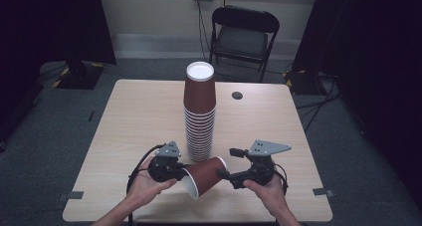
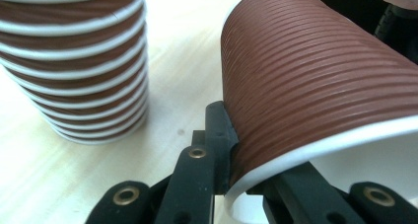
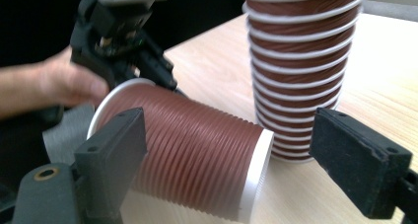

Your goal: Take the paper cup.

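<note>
The loose cup [image 1: 205, 175] lies sideways between both tools, its rim pinched by the left tool [image 1: 175, 172]. The right tool [image 1: 225, 175] stands spread around its base. Nudging the stack [image 1: 200, 114] just beyond could topple it.

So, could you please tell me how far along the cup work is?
Done: one cup lies free beside the stack. In hand: the left tongs pinch its rim, and the open right tongs straddle its base without pressing. Left: whatever follows for this cup, and the many stacked ones.
</note>
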Tool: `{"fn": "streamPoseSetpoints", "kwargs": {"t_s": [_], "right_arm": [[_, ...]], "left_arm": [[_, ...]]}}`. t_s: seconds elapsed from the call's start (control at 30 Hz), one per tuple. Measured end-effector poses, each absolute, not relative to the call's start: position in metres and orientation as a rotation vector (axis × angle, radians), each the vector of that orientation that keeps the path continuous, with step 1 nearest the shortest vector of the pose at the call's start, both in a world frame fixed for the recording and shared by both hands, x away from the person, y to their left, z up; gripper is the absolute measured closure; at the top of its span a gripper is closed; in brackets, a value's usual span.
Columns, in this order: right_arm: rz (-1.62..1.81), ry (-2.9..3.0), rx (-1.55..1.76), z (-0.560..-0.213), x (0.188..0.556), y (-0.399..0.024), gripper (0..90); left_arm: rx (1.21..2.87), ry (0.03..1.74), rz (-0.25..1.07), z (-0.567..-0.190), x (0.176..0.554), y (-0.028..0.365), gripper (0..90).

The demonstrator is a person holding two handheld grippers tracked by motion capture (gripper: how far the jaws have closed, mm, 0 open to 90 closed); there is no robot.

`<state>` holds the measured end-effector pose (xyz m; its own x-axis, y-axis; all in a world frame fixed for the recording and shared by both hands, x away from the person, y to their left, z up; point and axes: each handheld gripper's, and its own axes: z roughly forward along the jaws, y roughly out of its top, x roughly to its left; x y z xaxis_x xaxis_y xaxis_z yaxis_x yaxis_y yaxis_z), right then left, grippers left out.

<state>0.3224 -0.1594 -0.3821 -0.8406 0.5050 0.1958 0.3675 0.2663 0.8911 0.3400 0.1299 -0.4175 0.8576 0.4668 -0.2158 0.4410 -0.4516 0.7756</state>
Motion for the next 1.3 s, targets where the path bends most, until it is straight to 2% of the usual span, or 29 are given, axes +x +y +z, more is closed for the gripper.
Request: {"fn": "streamPoseSetpoints", "kwargs": {"t_s": [0.47, 0.87, 1.13, 1.3], "right_arm": [[1.393, 2.531, 0.491, -0.387, 0.311, -0.131, 13.6], [1.229, 2.507, 0.279, -0.39, 0.297, -0.114, 12.9], [1.09, 2.5, 0.147, -0.397, 0.29, -0.102, 11.6], [1.063, 2.464, 0.117, -0.401, 0.288, -0.097, 7.6]], "left_arm": [[2.162, 0.774, -0.1, -0.421, 0.35, 0.132, 85.2], [2.16, 0.781, -0.2, -0.41, 0.356, 0.133, 85.2], [2.205, 0.796, -0.241, -0.411, 0.36, 0.128, 85.4], [2.235, 0.797, -0.228, -0.405, 0.363, 0.124, 85.6]]}}
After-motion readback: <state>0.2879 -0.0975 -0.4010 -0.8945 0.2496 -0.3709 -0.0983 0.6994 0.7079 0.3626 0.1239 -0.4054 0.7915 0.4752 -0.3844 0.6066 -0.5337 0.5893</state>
